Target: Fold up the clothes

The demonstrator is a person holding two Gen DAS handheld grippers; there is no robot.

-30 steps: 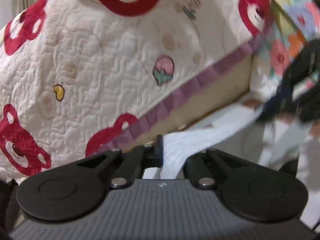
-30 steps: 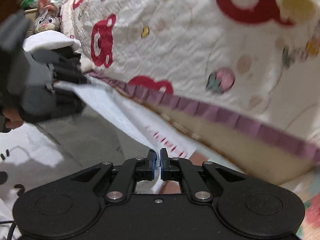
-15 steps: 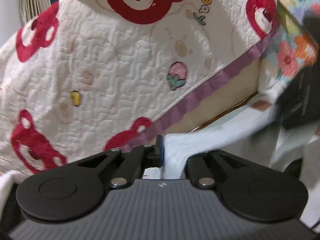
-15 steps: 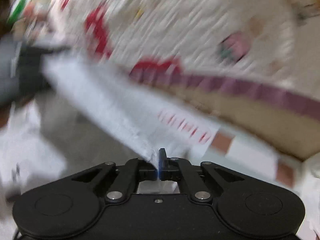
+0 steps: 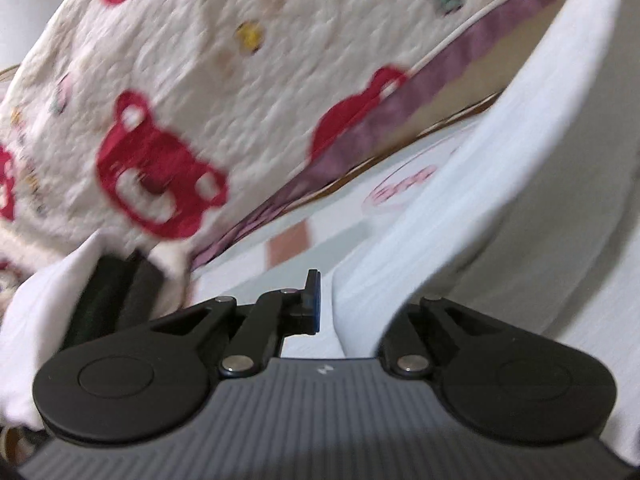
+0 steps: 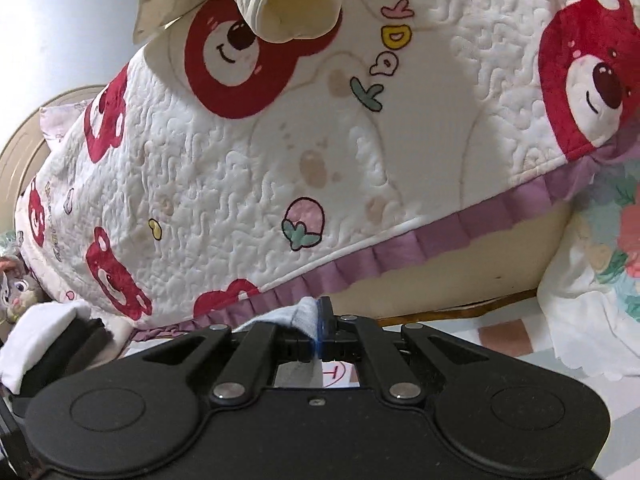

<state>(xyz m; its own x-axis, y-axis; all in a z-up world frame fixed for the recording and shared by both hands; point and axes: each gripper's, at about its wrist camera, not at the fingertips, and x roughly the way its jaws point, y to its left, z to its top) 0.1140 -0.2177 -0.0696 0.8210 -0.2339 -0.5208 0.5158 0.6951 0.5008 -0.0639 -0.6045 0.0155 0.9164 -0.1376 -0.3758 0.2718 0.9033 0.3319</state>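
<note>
A white garment sweeps up in a broad, taut band from my left gripper toward the upper right. The gripper is shut on its lower edge. The cloth covers the right finger, and only the left finger's blue pad shows. In the right wrist view, my right gripper is shut on a bunched corner of the white garment. The rest of the garment hangs below that view, and a scrap with red print shows under the jaws.
A quilted cream bedspread with red bears and a purple frill fills the space ahead. A pale mat with pink squares lies below. A dark item under white cloth sits left, a floral cloth right.
The left view has swung down and left, and the garment now rises as a wide band on its right. The right gripper has rolled and come level. Neither view shows the other gripper any more.
</note>
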